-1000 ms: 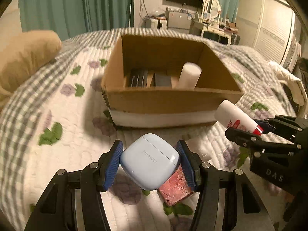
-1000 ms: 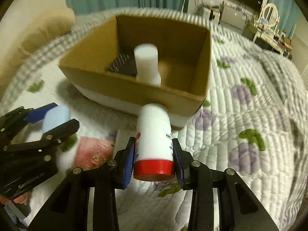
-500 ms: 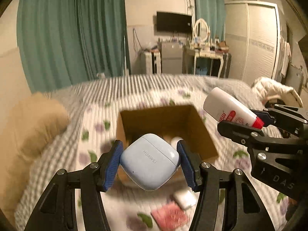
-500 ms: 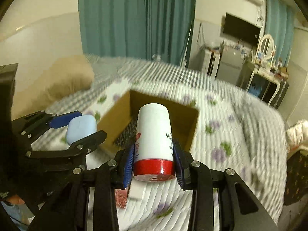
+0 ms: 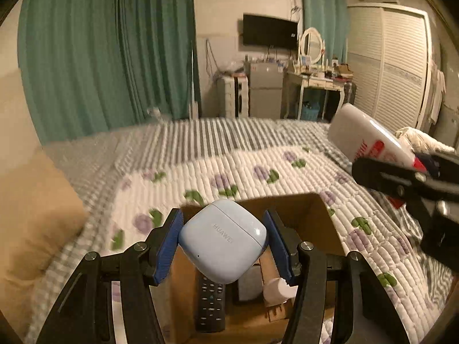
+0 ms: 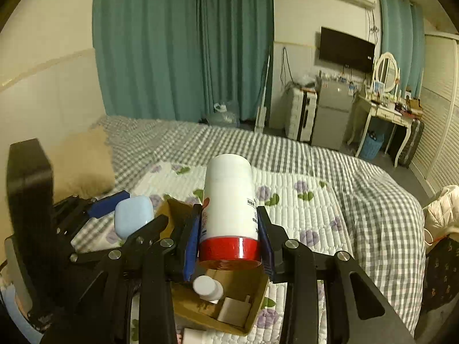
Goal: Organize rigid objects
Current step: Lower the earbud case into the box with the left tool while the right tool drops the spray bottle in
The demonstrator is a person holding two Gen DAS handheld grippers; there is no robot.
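My left gripper (image 5: 223,242) is shut on a pale blue earbud case (image 5: 222,239) and holds it above the open cardboard box (image 5: 312,218). My right gripper (image 6: 229,243) is shut on a white bottle with a red cap (image 6: 229,206), also above the box (image 6: 255,295). In the left wrist view the bottle (image 5: 364,140) and right gripper show at the right. In the right wrist view the case (image 6: 133,218) shows at the left. Inside the box lie a black remote (image 5: 210,304) and a white bottle (image 6: 207,286).
The box sits on a quilted bed (image 5: 258,166) with a purple flower print. A tan pillow (image 5: 31,229) lies at the left. Teal curtains, a dresser and a wardrobe stand beyond the bed. A white object (image 6: 192,336) lies on the quilt beside the box.
Both grippers have risen from near the quilt and now stand over the box, looking down into it. Each keeps its hold on its object.
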